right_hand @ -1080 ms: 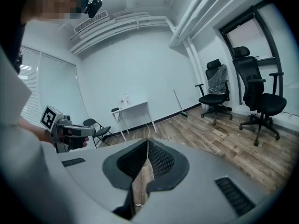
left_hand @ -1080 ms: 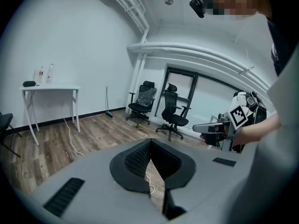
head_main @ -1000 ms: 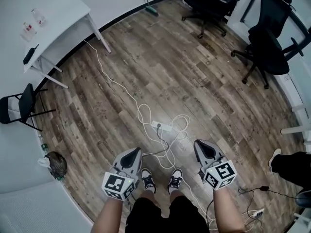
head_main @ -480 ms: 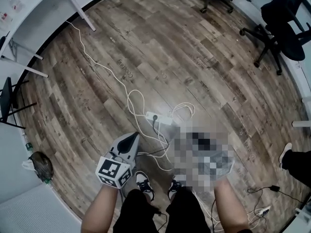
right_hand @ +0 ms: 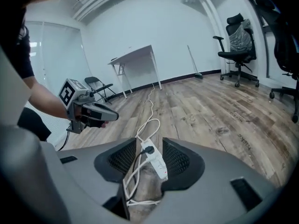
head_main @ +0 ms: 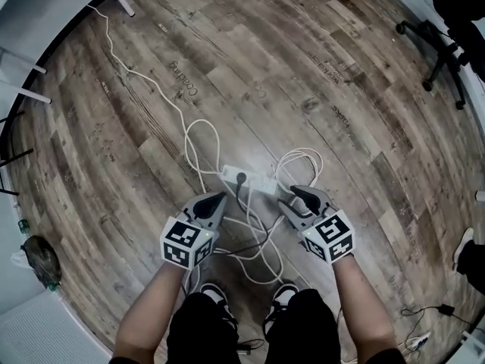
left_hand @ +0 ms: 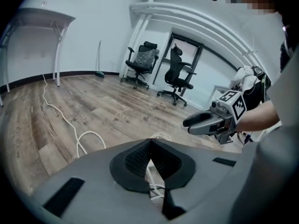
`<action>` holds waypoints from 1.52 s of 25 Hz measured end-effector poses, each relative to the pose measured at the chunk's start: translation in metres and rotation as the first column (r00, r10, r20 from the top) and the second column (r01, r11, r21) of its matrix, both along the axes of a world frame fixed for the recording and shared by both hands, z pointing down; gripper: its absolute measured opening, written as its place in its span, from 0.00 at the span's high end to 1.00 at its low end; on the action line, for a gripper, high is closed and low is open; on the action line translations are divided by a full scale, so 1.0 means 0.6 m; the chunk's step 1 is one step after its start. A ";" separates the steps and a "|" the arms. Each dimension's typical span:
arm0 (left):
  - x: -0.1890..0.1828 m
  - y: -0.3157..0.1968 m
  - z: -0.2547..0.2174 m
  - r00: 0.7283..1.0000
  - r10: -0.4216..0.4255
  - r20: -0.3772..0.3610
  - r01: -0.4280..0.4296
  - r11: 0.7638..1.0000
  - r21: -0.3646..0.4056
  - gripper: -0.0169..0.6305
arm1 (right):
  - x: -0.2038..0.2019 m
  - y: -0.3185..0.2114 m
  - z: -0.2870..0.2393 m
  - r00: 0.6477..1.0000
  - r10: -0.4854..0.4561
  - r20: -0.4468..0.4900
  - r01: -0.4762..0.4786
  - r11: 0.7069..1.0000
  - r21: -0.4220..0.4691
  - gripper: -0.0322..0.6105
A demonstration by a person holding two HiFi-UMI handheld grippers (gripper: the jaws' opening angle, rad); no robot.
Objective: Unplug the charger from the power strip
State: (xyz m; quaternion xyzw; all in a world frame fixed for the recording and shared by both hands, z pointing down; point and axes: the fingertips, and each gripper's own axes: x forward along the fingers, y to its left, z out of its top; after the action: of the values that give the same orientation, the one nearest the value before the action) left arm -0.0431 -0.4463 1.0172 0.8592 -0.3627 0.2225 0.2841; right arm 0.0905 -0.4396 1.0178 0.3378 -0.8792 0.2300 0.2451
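I read this as an office, sparsely furnished: wheeled office chairs [left_hand: 142,62] along the far wall, a white desk [right_hand: 135,54] w/ thin legs, a black folding chair [right_hand: 96,85], wood-plank floor [head_main: 303,67] & plain white walls [right_hand: 154,22].

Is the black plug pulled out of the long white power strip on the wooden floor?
No, the black plug sits in a socket near the far end of the long white power strip.
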 end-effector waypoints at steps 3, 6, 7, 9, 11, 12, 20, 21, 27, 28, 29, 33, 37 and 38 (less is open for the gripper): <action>0.009 -0.008 0.093 1.000 0.018 0.014 -0.018 1.000 -0.012 0.94 | -0.002 -0.010 0.091 0.997 -0.044 -0.057 0.044 0.999 -0.004 0.69; 0.022 -0.019 0.170 0.997 0.065 0.052 -0.065 0.998 -0.012 0.94 | -0.003 -0.019 0.173 0.987 -0.096 -0.129 0.095 0.995 -0.012 0.68; 0.027 -0.024 0.194 0.995 0.079 0.062 -0.078 0.997 -0.012 0.94 | -0.004 -0.023 0.199 0.982 -0.111 -0.150 0.110 0.994 -0.020 0.68; 0.035 -0.034 0.239 0.992 0.101 0.078 -0.099 0.995 -0.020 0.94 | -0.006 -0.032 0.243 0.973 -0.141 -0.182 0.136 0.990 -0.036 0.68; 0.043 -0.044 0.277 0.986 0.125 0.107 -0.123 0.992 -0.023 0.94 | -0.014 -0.040 0.276 0.962 -0.174 -0.209 0.169 0.985 -0.044 0.68; 0.045 -0.050 0.291 0.984 0.131 0.118 -0.129 0.991 -0.023 0.94 | -0.020 -0.043 0.290 0.956 -0.194 -0.221 0.188 0.981 -0.046 0.68; 0.064 -0.070 0.325 0.983 0.141 0.120 -0.138 0.990 -0.034 0.94 | -0.049 -0.048 0.350 0.894 -0.339 -0.292 0.335 0.940 -0.066 0.68; 0.063 -0.070 0.326 0.982 0.143 0.121 -0.140 0.990 -0.035 0.94 | -0.053 -0.046 0.349 0.888 -0.351 -0.297 0.348 0.935 -0.064 0.73; 0.062 -0.069 0.327 0.978 0.156 0.141 -0.156 0.988 -0.010 0.94 | -0.068 -0.049 0.323 0.887 -0.379 -0.264 0.394 0.919 0.001 0.78; 0.061 -0.071 0.327 0.978 0.154 0.143 -0.154 0.988 -0.006 0.94 | -0.071 -0.057 0.310 0.895 -0.369 -0.249 0.386 0.922 0.021 0.78; 0.060 -0.073 0.327 0.980 0.147 0.134 -0.147 0.989 -0.010 0.94 | -0.074 -0.068 0.296 0.903 -0.357 -0.237 0.376 0.926 0.038 0.78; 0.055 -0.071 0.328 0.987 0.123 0.101 -0.121 0.992 -0.026 0.94 | -0.073 -0.094 0.240 0.936 -0.300 -0.186 0.319 0.944 0.083 0.78; 0.054 -0.072 0.330 0.990 0.111 0.087 -0.108 0.993 -0.038 0.94 | -0.052 -0.105 0.178 0.970 -0.216 -0.116 0.230 0.964 0.131 0.78; 0.053 -0.071 0.328 0.991 0.109 0.080 -0.106 0.994 -0.042 0.94 | -0.046 -0.104 0.164 0.977 -0.190 -0.093 0.202 0.969 0.141 0.78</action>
State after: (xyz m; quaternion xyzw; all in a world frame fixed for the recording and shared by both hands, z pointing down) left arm -0.0112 -0.4891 1.2140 0.8621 -0.3233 0.2794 0.2725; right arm 0.0627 -0.5019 1.1165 0.2754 -0.9126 0.1244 0.2752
